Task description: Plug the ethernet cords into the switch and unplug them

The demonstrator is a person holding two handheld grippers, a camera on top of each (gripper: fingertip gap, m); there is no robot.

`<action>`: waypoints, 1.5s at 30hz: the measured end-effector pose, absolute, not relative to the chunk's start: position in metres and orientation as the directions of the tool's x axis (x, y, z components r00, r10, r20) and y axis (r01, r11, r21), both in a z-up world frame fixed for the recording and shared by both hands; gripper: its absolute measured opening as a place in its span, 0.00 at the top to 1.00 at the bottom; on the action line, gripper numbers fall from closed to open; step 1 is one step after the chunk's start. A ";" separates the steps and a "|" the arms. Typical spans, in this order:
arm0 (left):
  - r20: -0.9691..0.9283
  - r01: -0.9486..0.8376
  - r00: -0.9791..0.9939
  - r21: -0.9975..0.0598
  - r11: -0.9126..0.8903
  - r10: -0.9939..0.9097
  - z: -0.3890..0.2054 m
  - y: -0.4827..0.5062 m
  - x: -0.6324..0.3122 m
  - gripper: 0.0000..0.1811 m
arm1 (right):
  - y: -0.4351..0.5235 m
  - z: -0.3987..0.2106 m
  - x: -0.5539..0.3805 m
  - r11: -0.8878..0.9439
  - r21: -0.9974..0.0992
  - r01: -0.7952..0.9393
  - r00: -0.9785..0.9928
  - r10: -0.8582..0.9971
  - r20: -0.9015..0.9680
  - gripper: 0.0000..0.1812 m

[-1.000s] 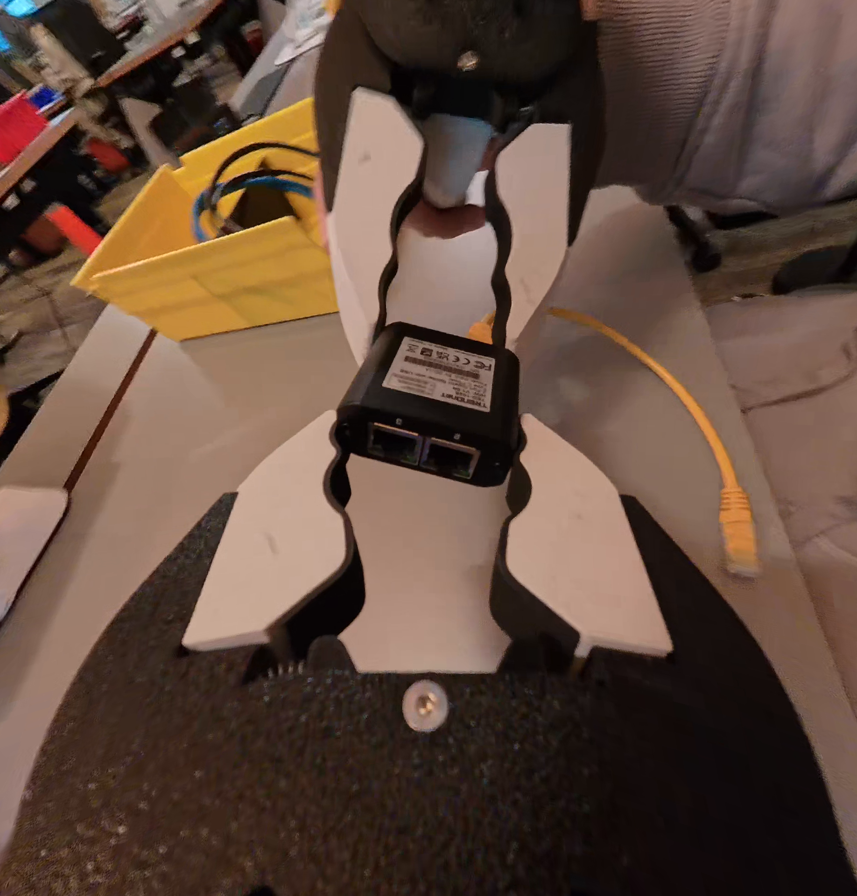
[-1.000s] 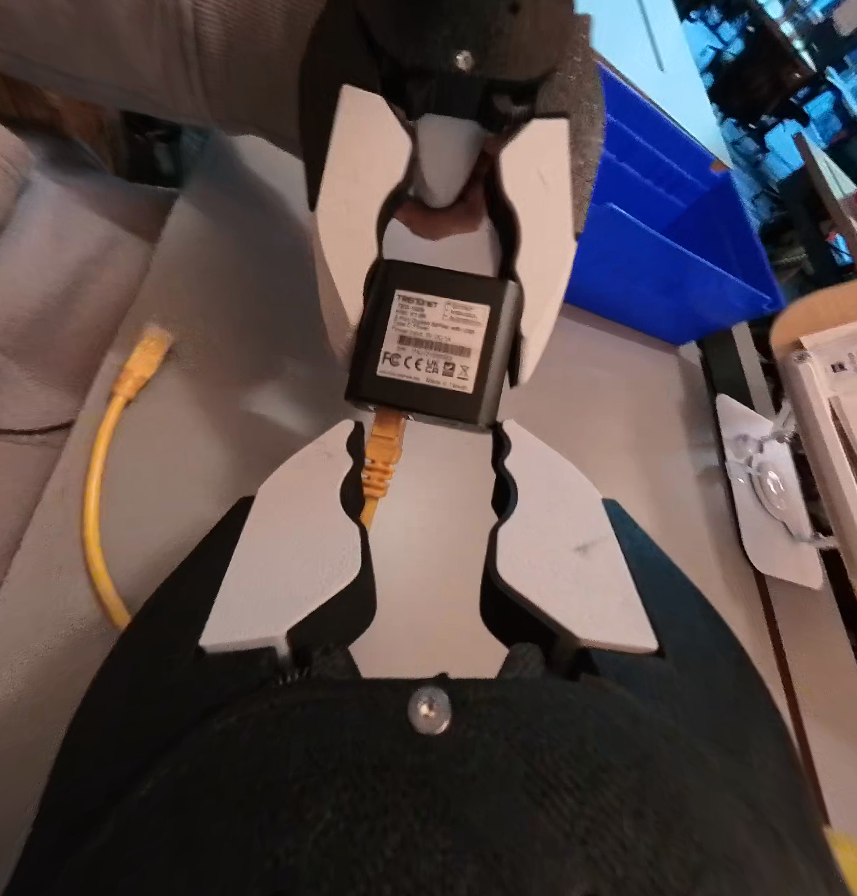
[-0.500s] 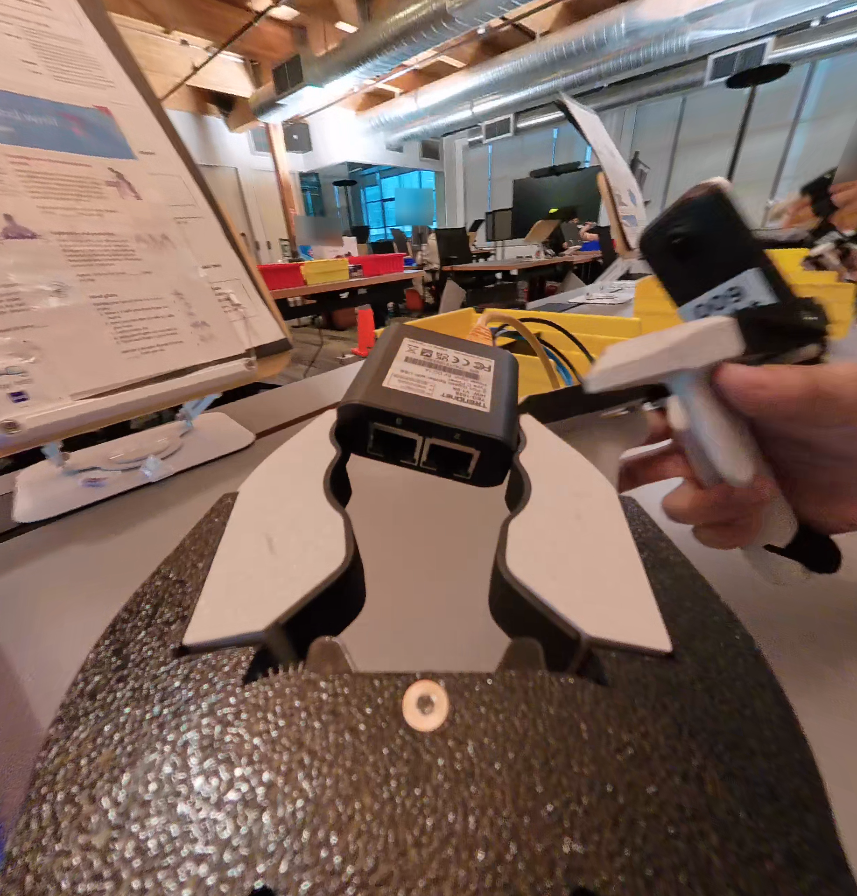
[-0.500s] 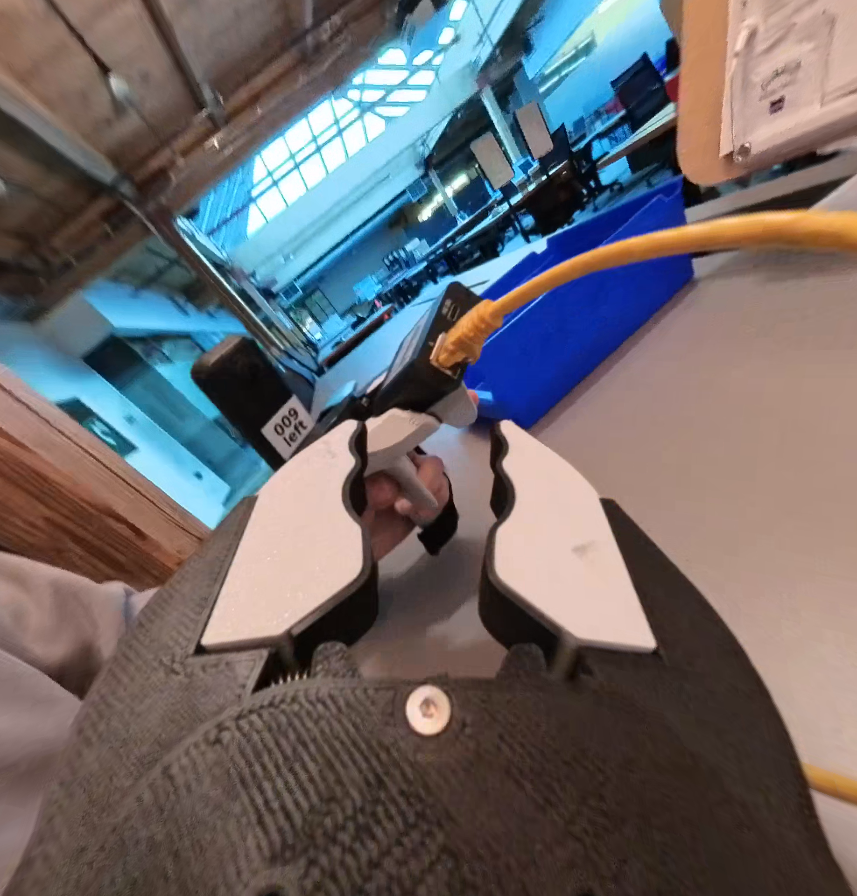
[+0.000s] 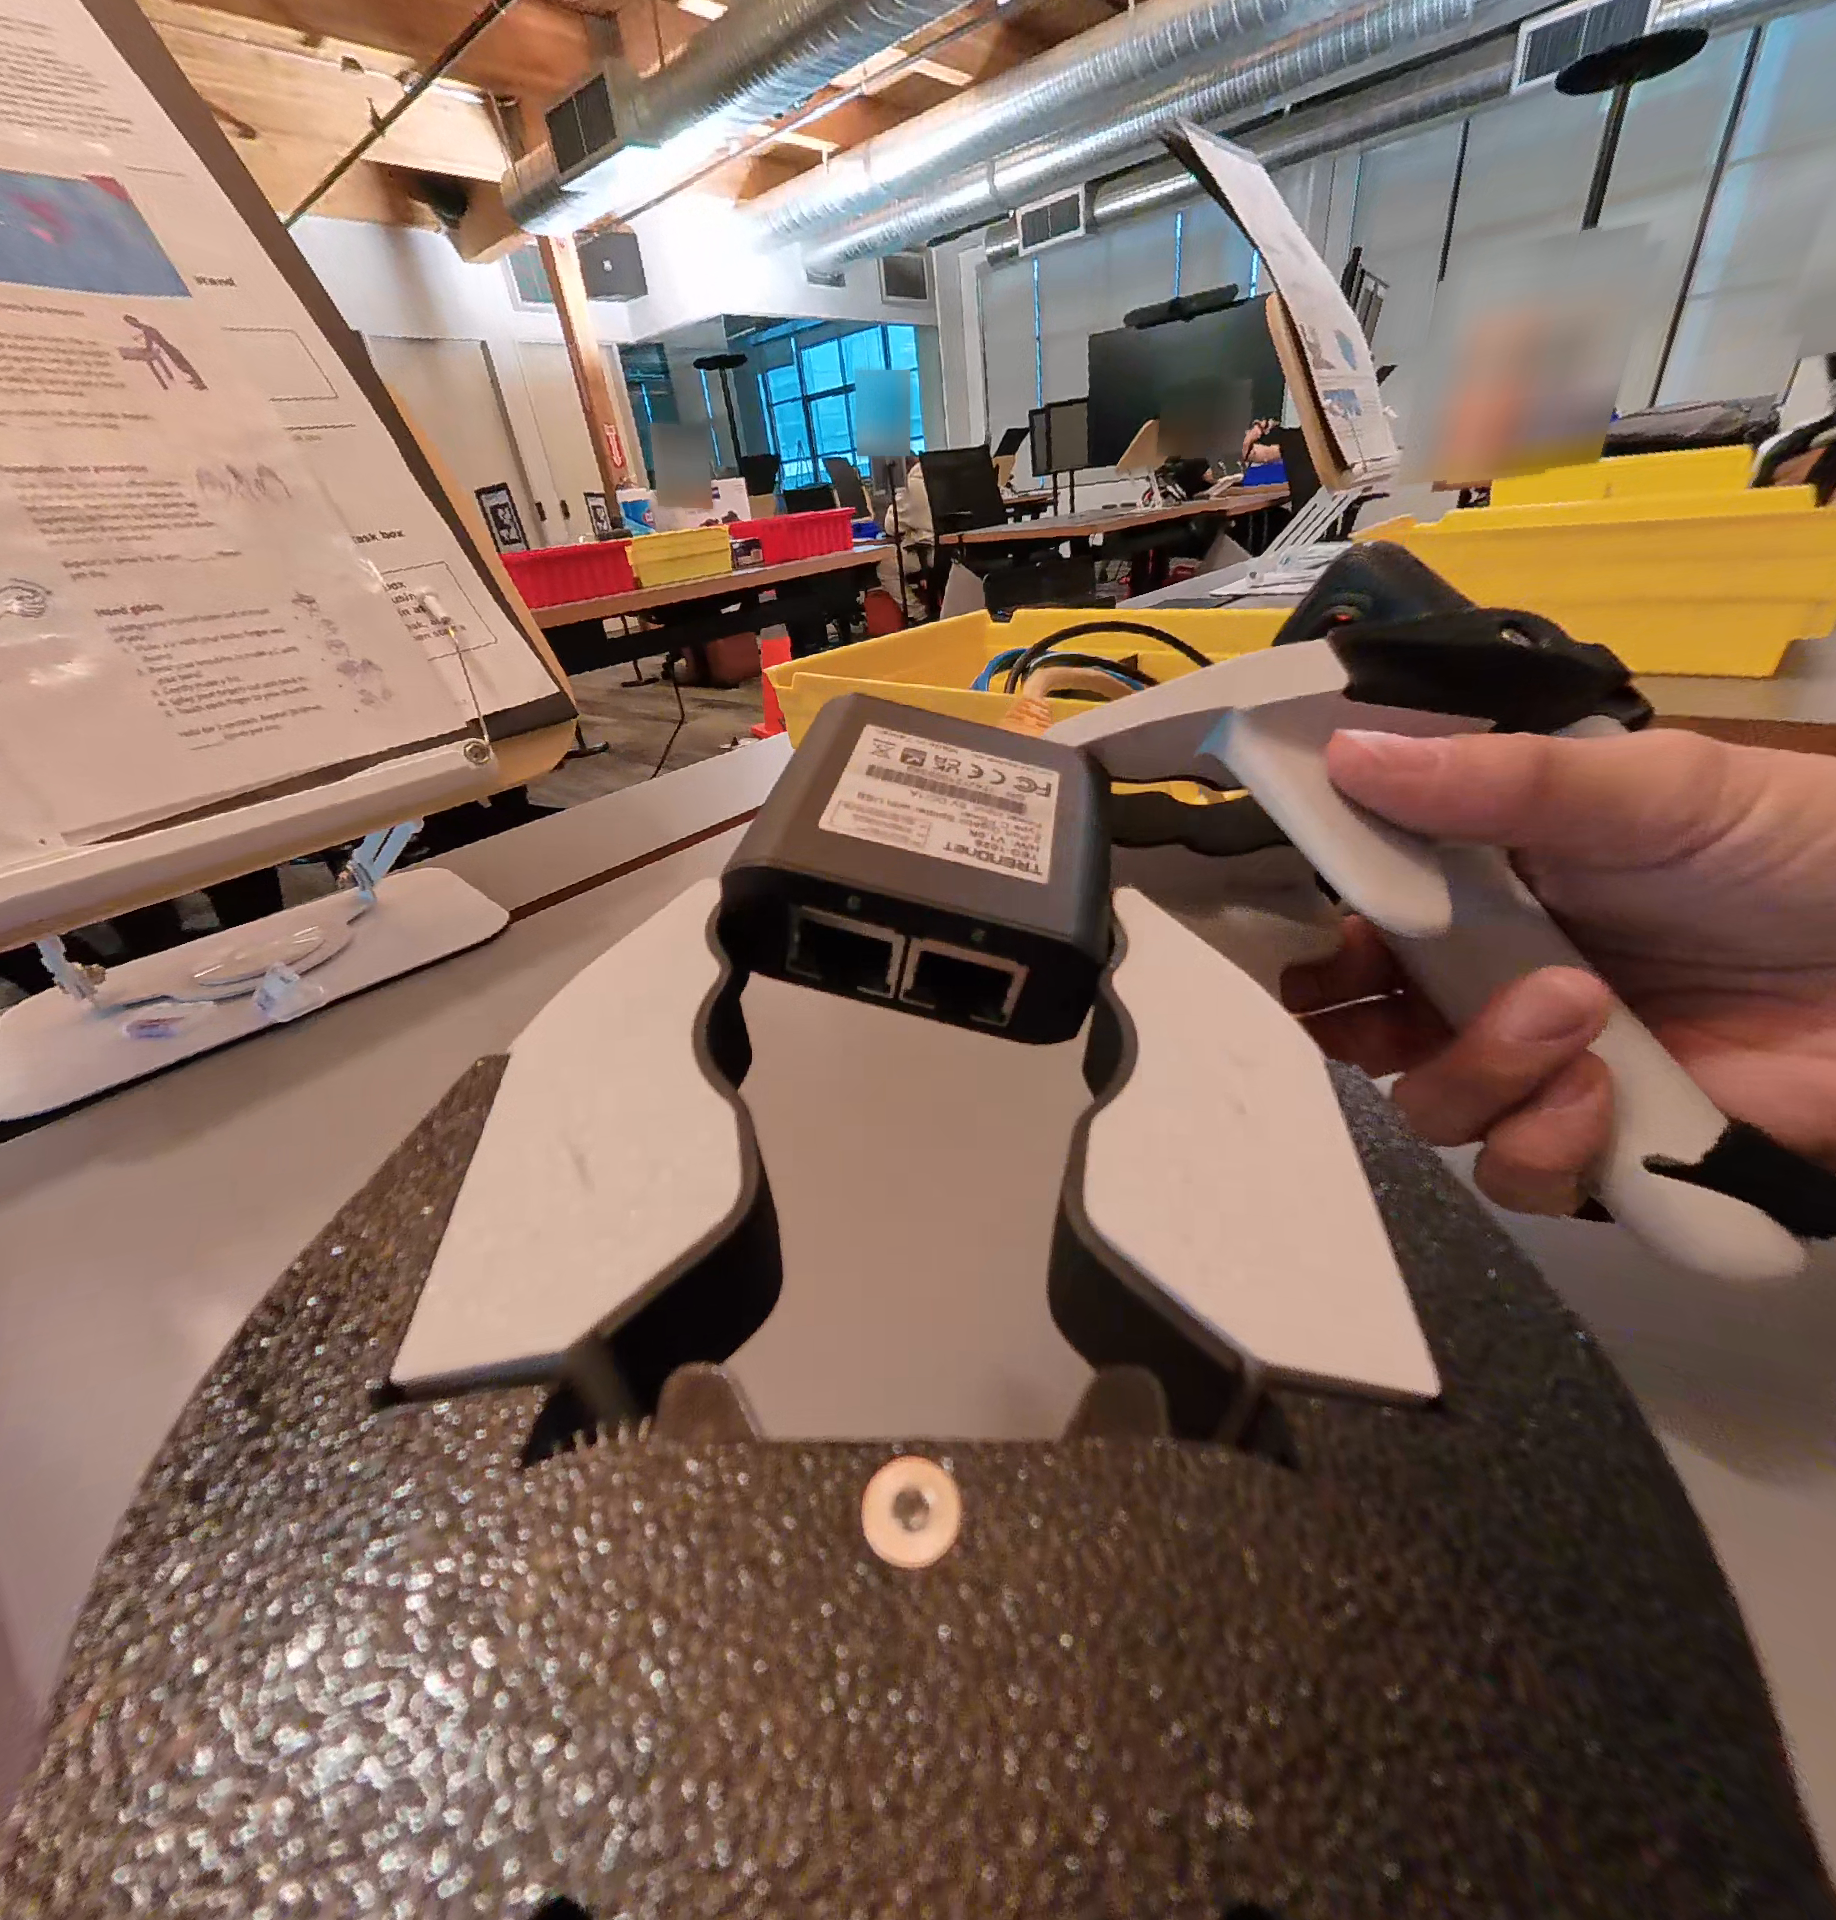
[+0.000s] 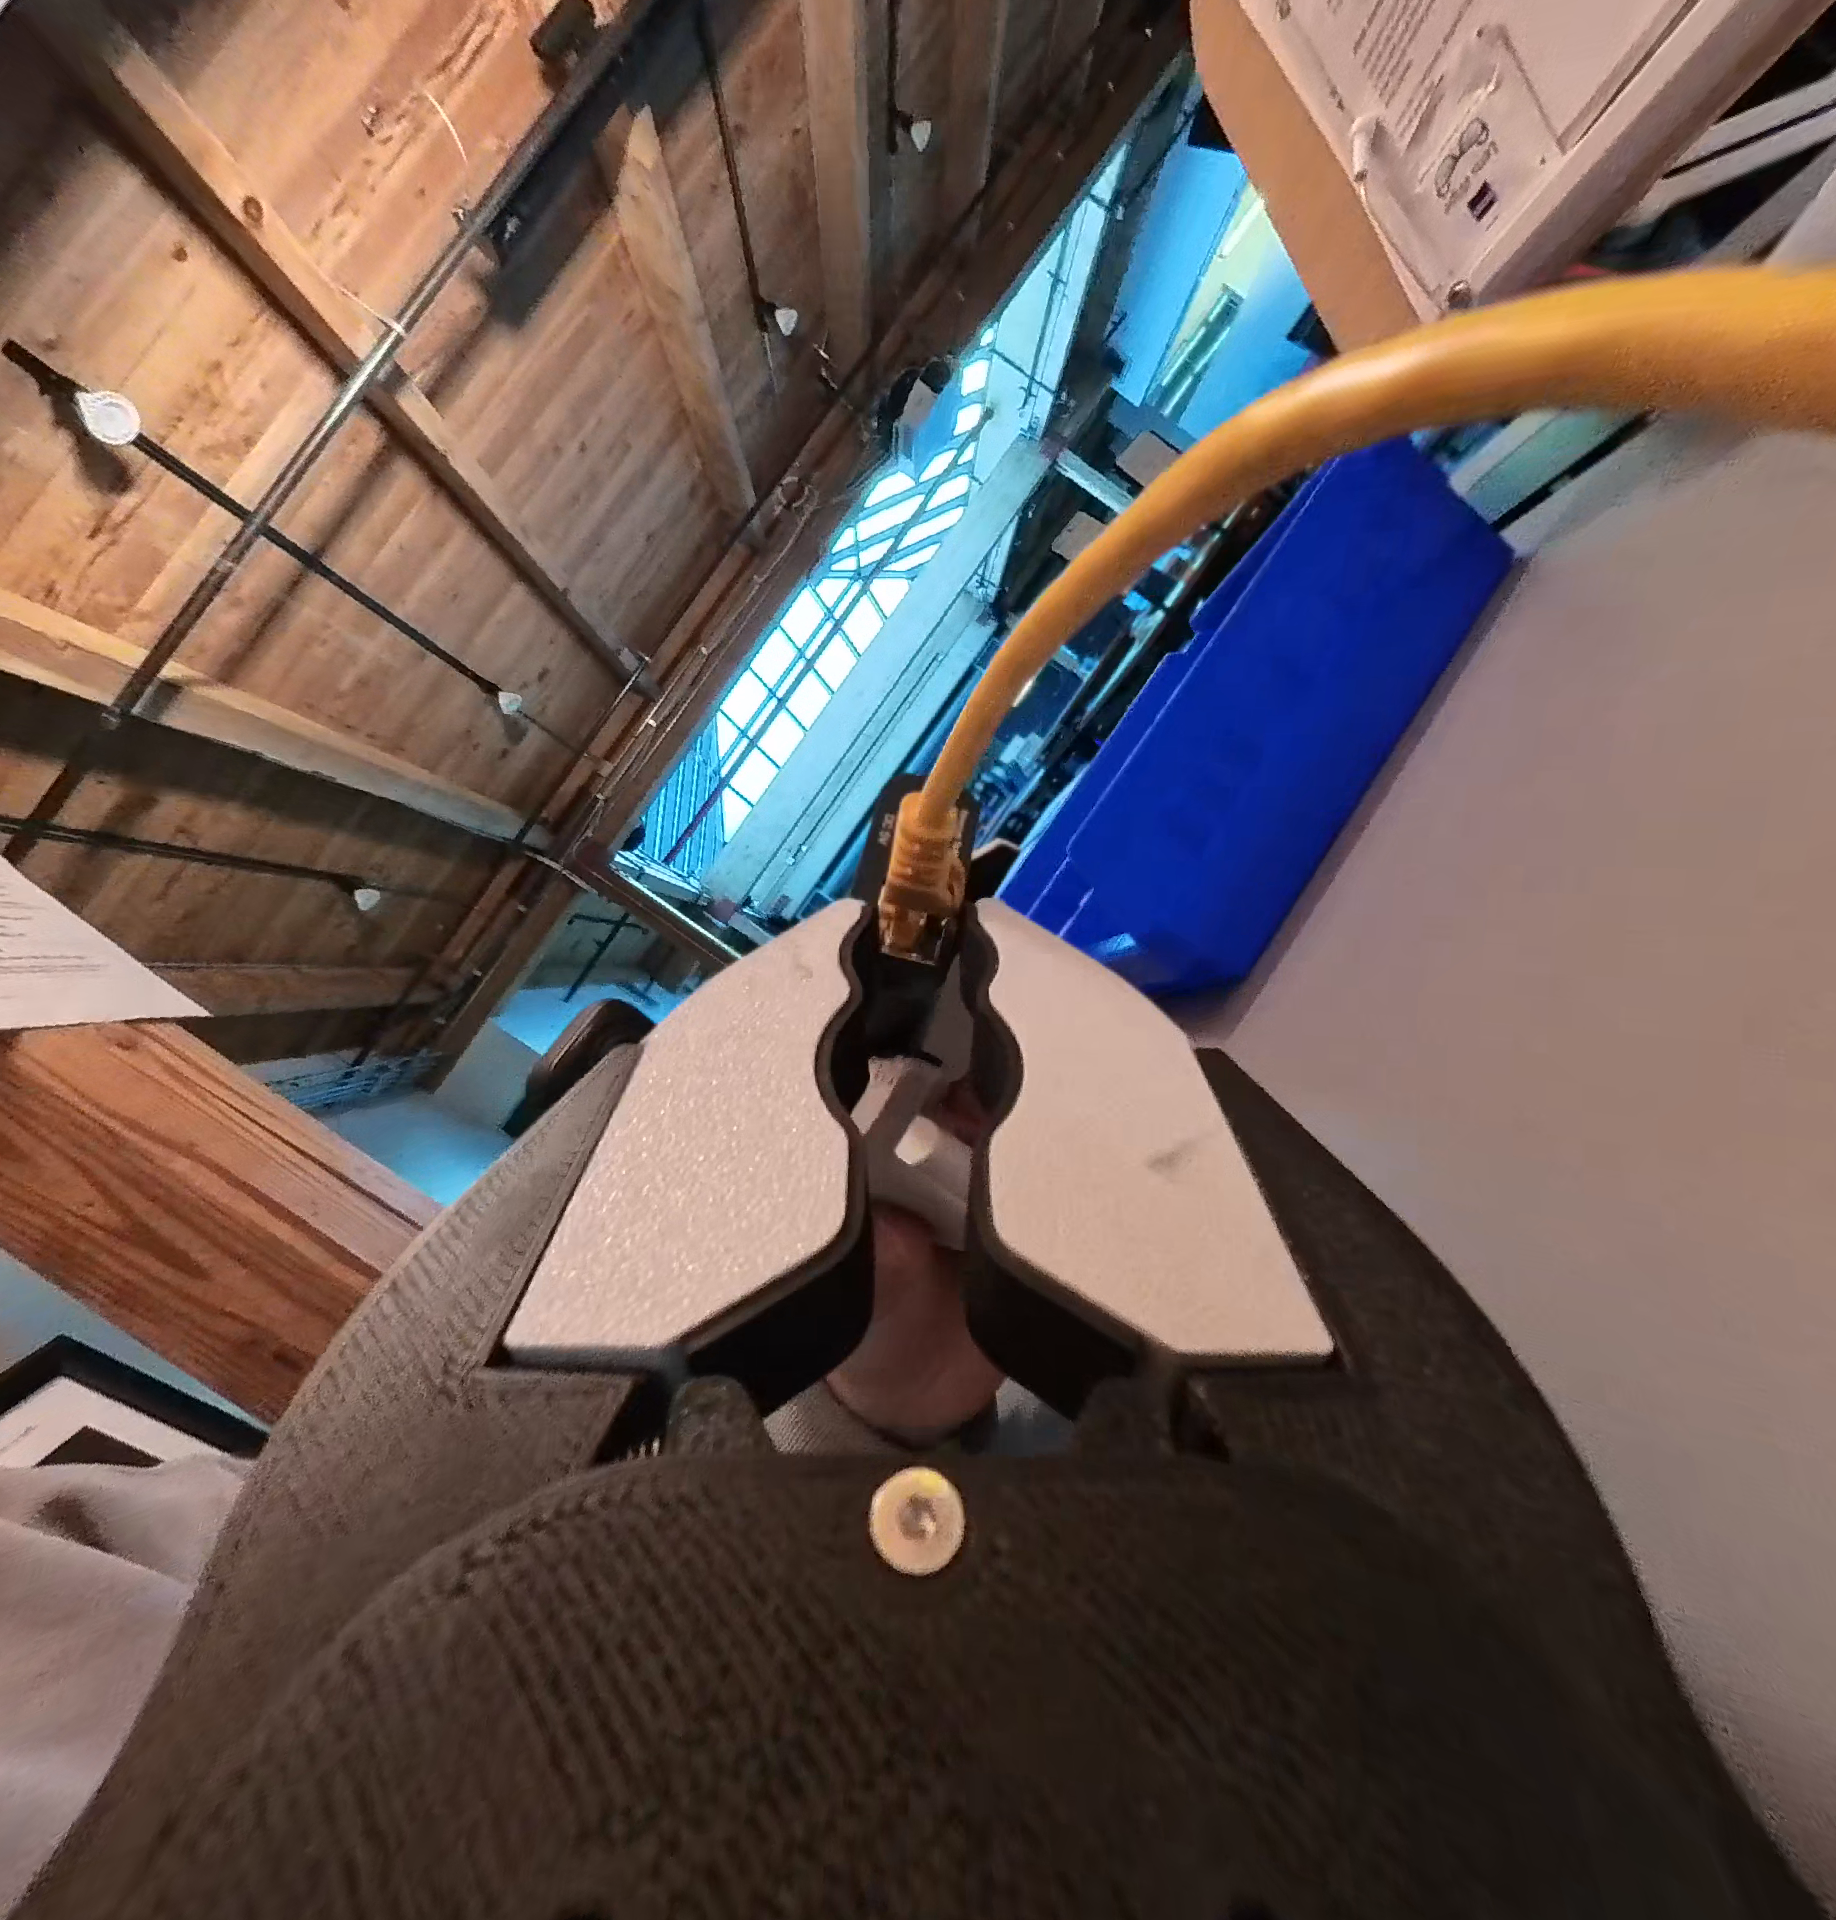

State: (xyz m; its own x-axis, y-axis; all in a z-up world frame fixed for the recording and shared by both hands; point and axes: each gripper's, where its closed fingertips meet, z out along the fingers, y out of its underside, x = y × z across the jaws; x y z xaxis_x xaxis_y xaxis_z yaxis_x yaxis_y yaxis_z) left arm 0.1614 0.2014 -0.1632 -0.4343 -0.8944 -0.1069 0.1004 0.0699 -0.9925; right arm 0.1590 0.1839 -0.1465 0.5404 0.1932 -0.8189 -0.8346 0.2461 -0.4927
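Note:
My left gripper is shut on the black switch and holds it above the grey table, label side up. Two empty ports face the camera. A yellow plug sits in the switch's far side, and its yellow cord arcs up and off to the right. My right gripper has its fingers closed tight on that plug at the switch's edge. In the left wrist view the right gripper, held by a hand, reaches in from the right behind the switch.
A yellow bin with blue and black cables stands behind the switch, with more yellow bins to the right. A tilted document stand is at the left on the grey table. A blue bin stands on the table.
The right gripper has moved in to the switch's back and closed its fingers on the yellow plug. The left gripper still holds the switch, raised from the table since a second ago.

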 end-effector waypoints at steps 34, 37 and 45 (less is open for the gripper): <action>-0.335 0.082 -0.192 -0.942 0.325 -0.922 -0.181 0.199 0.167 0.66 | 0.178 -0.163 0.173 0.354 -0.522 -0.776 0.609 0.205 -0.766 0.95; -0.351 0.100 -0.163 -0.935 0.339 -0.922 -0.178 0.201 0.165 0.66 | 0.174 -0.158 0.180 0.369 -0.587 -0.720 0.670 0.152 -0.726 0.95; -0.299 0.105 -0.190 -0.953 0.283 -0.935 -0.177 0.204 0.164 0.66 | 0.130 -0.125 0.211 0.164 -0.881 -0.444 0.885 -0.077 -0.460 0.96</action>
State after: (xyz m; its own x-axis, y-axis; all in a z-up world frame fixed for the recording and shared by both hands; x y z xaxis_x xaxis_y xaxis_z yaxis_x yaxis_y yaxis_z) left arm 0.1645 0.2042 -0.1773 -0.1900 -0.9353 -0.2986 0.1047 0.2831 -0.9534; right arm 0.2111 0.1305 -0.1253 0.8846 -0.0773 -0.4599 -0.4437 0.1641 -0.8810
